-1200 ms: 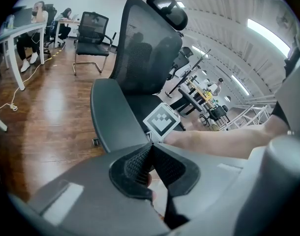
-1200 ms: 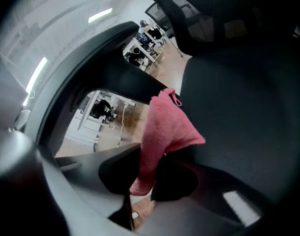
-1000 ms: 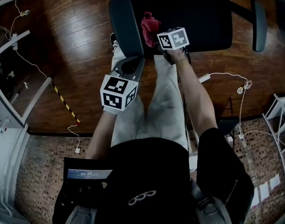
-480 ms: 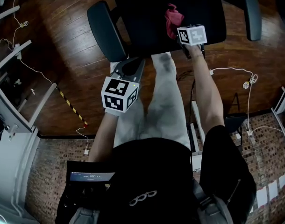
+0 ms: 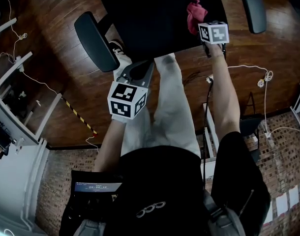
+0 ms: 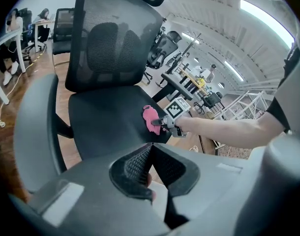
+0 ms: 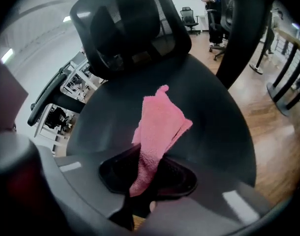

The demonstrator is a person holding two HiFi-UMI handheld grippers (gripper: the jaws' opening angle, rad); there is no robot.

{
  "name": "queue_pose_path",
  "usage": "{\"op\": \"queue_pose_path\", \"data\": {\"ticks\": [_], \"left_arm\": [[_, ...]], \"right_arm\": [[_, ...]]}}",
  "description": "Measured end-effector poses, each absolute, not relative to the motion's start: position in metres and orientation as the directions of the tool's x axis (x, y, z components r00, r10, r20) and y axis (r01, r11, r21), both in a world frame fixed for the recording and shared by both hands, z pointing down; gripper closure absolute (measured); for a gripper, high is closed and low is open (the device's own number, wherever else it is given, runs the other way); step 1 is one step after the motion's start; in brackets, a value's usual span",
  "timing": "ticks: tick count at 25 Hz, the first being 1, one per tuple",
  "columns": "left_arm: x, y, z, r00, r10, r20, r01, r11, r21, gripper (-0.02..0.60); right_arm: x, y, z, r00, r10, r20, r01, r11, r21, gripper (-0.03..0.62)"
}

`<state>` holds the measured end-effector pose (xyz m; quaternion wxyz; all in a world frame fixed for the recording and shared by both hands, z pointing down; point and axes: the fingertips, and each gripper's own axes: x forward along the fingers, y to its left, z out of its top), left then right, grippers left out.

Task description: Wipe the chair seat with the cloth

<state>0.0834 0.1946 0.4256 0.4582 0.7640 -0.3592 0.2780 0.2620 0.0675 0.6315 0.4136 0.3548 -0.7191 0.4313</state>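
The right gripper [image 7: 145, 181], held at arm's length, has its jaws clamped on one end of a pink cloth [image 7: 157, 132], the rest of which lies spread on the black chair seat [image 7: 214, 112] from the front edge inward. In the head view the cloth [image 5: 194, 11] sits near the seat's front corner on the person's right, just ahead of the right gripper [image 5: 201, 26]. The left gripper [image 6: 149, 151], jaws pressed together with nothing between them, is held back from the seat's front edge, off the chair, near its left armrest [image 5: 96, 41]. The mesh backrest [image 6: 115, 38] rises behind the seat, above a wooden floor [image 5: 51, 82].
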Motion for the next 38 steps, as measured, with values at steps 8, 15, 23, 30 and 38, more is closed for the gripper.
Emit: {"op": "queue_pose_path", "data": {"ticks": [8, 15, 23, 30, 38], "left_arm": [[0.102, 0.186, 0.421, 0.609, -0.280, 0.742, -0.785, -0.350, 0.511, 0.588], [0.112, 0.186, 0.415, 0.640, -0.265, 0.721, -0.759, -0.364, 0.540, 0.588], [0.071, 0.194, 0.425, 0.618, -0.260, 0.742, -0.779, -0.331, 0.533, 0.588], [0.035, 0.193, 0.420, 0.603, -0.295, 0.741, -0.795, -0.299, 0.528, 0.588], [0.012, 0.211, 0.423, 0.590, -0.321, 0.741, -0.808, -0.256, 0.531, 0.588]], "right_arm": [[0.330, 0.053, 0.617, -0.294, -0.209, 0.933, -0.920, 0.326, -0.217, 0.526], [0.376, 0.053, 0.605, -0.141, -0.251, 0.958, -0.954, 0.291, -0.064, 0.526], [0.332, 0.059, 0.615, -0.096, -0.239, 0.966, -0.938, 0.345, -0.008, 0.526], [0.229, 0.094, 0.635, -0.184, -0.143, 0.972, -0.875, 0.475, -0.096, 0.526], [0.127, 0.136, 0.633, -0.292, -0.081, 0.953, -0.790, 0.583, -0.193, 0.528]]}}
